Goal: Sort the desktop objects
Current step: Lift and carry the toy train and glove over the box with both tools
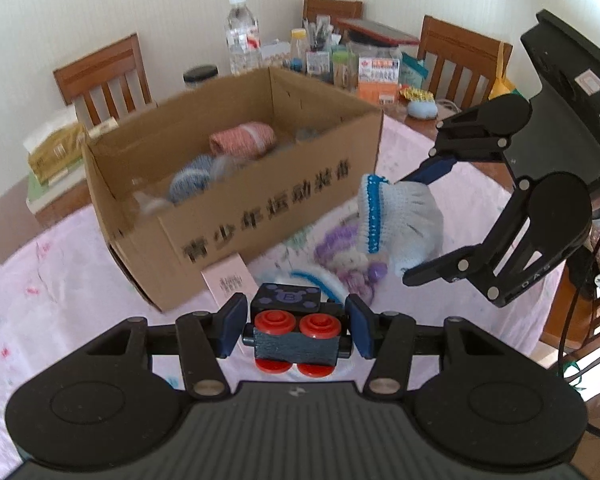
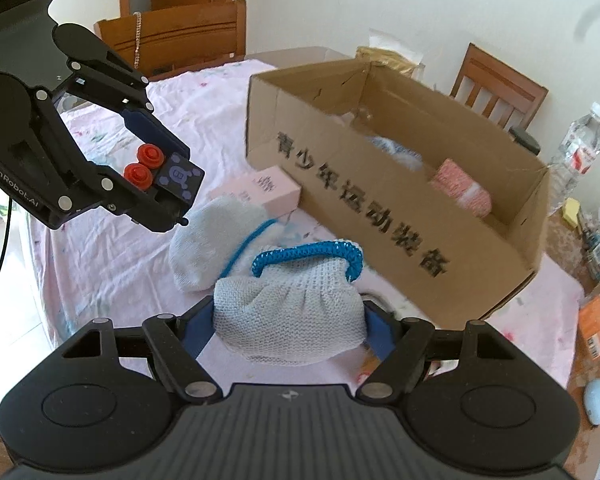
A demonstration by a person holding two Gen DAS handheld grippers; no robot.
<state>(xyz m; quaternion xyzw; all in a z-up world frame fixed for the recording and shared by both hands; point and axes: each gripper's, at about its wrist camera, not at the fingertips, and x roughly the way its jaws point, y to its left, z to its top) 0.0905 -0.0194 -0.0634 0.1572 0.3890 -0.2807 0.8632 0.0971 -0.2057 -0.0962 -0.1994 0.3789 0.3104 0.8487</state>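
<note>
Left wrist view shows the left gripper (image 1: 297,330) clamped narrow on a small toy car (image 1: 294,334), a dark blocky body with glossy red round wheels and a purple-printed top. Its blue pads press both sides of the toy, lifted off the pink tablecloth (image 1: 60,300).

Just ahead of it lies a small pink carton (image 1: 230,282), flat against the front wall of an open cardboard box (image 1: 260,216) with black printed characters. Inside the box sit rolled knitted pieces, one pink-and-white (image 1: 242,140), one blue (image 1: 192,178). Another pale knit (image 1: 340,256) with purple trim lies on the cloth, between the left gripper and the box's right end.

To the right, the right gripper (image 1: 414,228) holds a soft grey knitted hat (image 1: 400,220) with a bright blue ribbed rim; in the right wrist view its pads squeeze the bunched wool. Beyond the box stand a clear water bottle (image 1: 242,36), jars and wooden chairs (image 1: 104,76).
</note>
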